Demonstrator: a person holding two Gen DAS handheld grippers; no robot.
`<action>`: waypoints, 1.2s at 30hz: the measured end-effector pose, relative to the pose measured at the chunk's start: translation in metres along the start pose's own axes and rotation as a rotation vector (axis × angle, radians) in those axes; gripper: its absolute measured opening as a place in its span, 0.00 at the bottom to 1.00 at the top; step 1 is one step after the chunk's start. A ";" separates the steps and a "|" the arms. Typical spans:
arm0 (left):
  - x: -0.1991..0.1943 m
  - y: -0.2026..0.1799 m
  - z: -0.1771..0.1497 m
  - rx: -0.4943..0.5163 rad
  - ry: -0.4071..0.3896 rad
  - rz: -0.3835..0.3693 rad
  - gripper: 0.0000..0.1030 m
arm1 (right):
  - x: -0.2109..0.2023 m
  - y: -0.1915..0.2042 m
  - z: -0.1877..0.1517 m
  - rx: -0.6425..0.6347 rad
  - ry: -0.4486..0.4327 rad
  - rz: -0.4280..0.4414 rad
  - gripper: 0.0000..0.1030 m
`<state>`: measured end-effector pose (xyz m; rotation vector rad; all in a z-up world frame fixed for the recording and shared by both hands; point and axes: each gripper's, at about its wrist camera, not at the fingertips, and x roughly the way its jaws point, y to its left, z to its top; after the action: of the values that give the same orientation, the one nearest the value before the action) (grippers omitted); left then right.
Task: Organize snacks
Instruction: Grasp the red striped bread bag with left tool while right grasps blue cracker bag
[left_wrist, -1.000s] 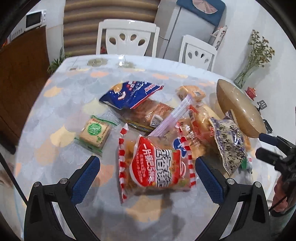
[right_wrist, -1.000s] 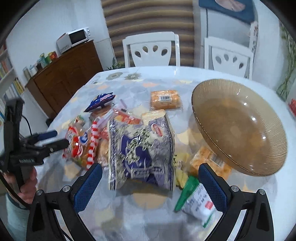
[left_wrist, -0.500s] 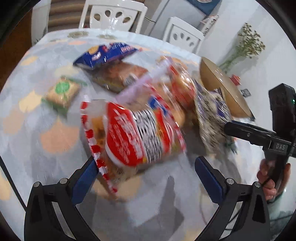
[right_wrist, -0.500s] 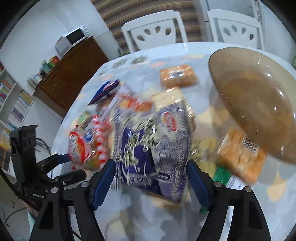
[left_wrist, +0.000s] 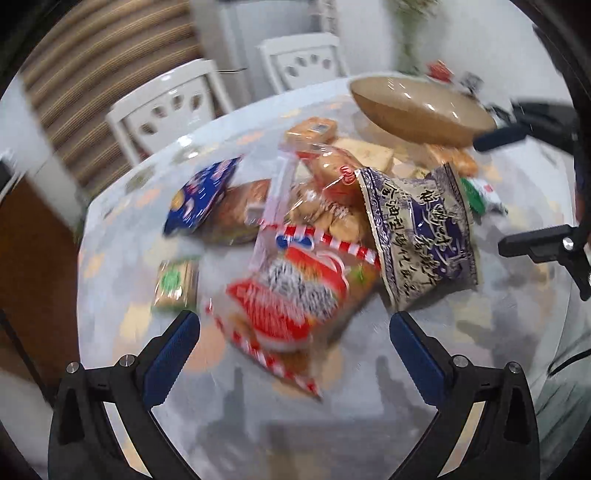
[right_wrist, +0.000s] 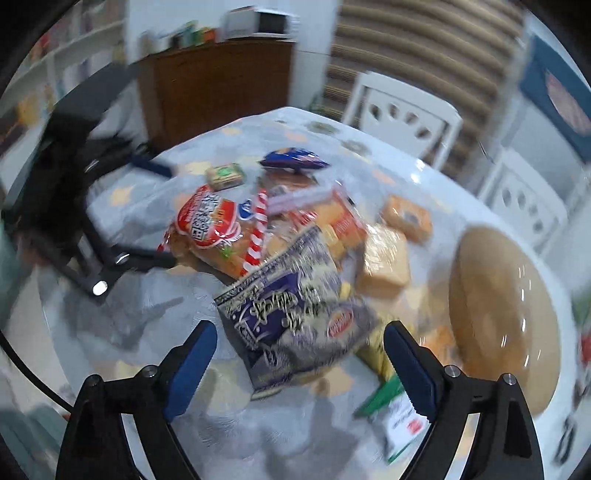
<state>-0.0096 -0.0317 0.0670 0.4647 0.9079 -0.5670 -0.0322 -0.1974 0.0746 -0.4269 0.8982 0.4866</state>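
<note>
A pile of snack packets lies on the table. In the left wrist view, a red and white bag (left_wrist: 291, 299) lies just ahead of my open, empty left gripper (left_wrist: 293, 328). A purple and grey bag (left_wrist: 421, 236) leans to its right. In the right wrist view, the purple bag (right_wrist: 295, 317) lies between the fingers of my open, empty right gripper (right_wrist: 299, 339). The red bag (right_wrist: 214, 229) lies to its left. A brown glass bowl (right_wrist: 498, 314) stands at the right, also in the left wrist view (left_wrist: 417, 110).
A blue packet (left_wrist: 201, 195), a small green and tan packet (left_wrist: 175, 284), orange packets (right_wrist: 406, 218) and a green and white sachet (right_wrist: 399, 417) lie around the pile. White chairs (left_wrist: 166, 107) stand behind the table. A wooden cabinet (right_wrist: 218, 85) stands at the far left.
Both grippers have swung and tilted, so both views are blurred and rotated. The snacks lie as before. Both grippers stay open.
</note>
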 end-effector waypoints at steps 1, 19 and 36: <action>0.009 0.003 0.005 0.031 0.023 -0.027 0.99 | 0.002 0.003 0.002 -0.045 0.003 -0.001 0.88; 0.029 0.010 0.026 0.249 0.083 -0.073 0.96 | 0.048 0.027 -0.008 -0.380 0.120 0.080 0.97; 0.055 -0.002 0.000 0.149 0.177 -0.072 0.84 | 0.074 0.007 0.002 -0.171 0.075 0.079 0.70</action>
<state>0.0166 -0.0475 0.0209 0.6257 1.0587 -0.6702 0.0043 -0.1743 0.0143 -0.5693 0.9519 0.6262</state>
